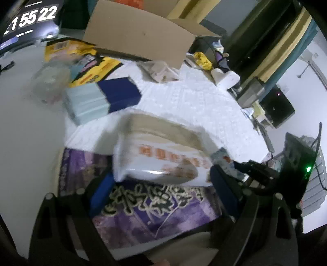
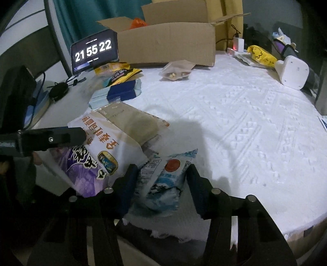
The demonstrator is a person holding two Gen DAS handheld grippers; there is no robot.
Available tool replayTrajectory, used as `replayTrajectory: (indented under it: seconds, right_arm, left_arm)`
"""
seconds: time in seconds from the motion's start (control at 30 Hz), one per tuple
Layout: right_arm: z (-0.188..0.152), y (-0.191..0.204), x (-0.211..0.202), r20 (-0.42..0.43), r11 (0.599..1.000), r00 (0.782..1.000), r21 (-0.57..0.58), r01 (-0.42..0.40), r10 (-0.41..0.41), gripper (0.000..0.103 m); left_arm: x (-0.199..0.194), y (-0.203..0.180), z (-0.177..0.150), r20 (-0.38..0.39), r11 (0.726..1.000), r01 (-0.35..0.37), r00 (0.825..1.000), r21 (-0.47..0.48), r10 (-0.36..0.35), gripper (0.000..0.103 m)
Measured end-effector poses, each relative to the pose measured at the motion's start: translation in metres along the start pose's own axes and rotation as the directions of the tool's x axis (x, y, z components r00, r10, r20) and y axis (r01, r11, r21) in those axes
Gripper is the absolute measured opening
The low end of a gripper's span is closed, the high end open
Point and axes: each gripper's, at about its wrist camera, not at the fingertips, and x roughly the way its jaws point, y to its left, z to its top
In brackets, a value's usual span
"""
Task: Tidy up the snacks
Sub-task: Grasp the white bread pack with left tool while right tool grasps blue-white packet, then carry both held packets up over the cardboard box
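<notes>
- We find the right gripper (image 2: 161, 180) astride the blue snack packet (image 2: 163, 182), long axis running away from the jaws; whether the pads press it we cannot tell.
- The left gripper (image 1: 161, 196), jaws wide and empty, hovers over the purple bag (image 1: 147, 210).

The left gripper (image 1: 161, 196) is open wide over a big purple snack bag (image 1: 147, 212) with curly white writing, and a blurry white bag (image 1: 161, 161) with orange letters lies partly on top of the purple one. Behind them on the bumpy white cover (image 1: 194, 102) sit a pale blue and dark blue pack (image 1: 102, 98), a yellow bag (image 1: 92, 63) and a brown cardboard box (image 1: 141, 32). A clock screen (image 1: 30, 18) glows in the top left corner.
</notes>
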Motion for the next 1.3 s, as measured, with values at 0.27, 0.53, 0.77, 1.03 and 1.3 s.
replayTrajectory:
  seconds: [0.27, 0.53, 0.77, 1.03, 1.3]
  right_arm:
    - [0.009, -0.004, 0.009, 0.018, 1.0, 1.0, -0.006, -0.01, 0.011, 0.043]
    - [0.018, -0.011, 0.016, 0.029, 1.0, 0.999, -0.005, -0.029, 0.029, 0.042]
    - [0.019, -0.013, 0.016, 0.03, 0.999, 0.999, -0.01, -0.043, 0.043, 0.041]
    - [0.027, -0.022, 0.008, 0.053, 1.0, 0.998, 0.009, -0.025, 0.025, 0.041]
    - [0.05, -0.039, -0.005, 0.106, 1.0, 0.994, 0.013, 0.008, -0.01, 0.041]
  left_arm:
    - [0.017, 0.011, 0.021, 0.02, 0.997, 0.013, 1.0, -0.078, -0.011, 0.092]
    - [0.029, 0.02, 0.034, 0.035, 0.994, -0.006, 0.999, -0.106, 0.01, 0.049]
    - [0.025, 0.018, 0.04, 0.087, 0.993, -0.015, 0.996, -0.114, 0.025, 0.03]
    - [-0.001, 0.012, 0.057, 0.171, 0.996, -0.022, 0.985, -0.088, 0.037, 0.02]
    - [-0.022, 0.002, 0.075, 0.233, 0.998, -0.043, 0.971, -0.052, 0.054, 0.018]
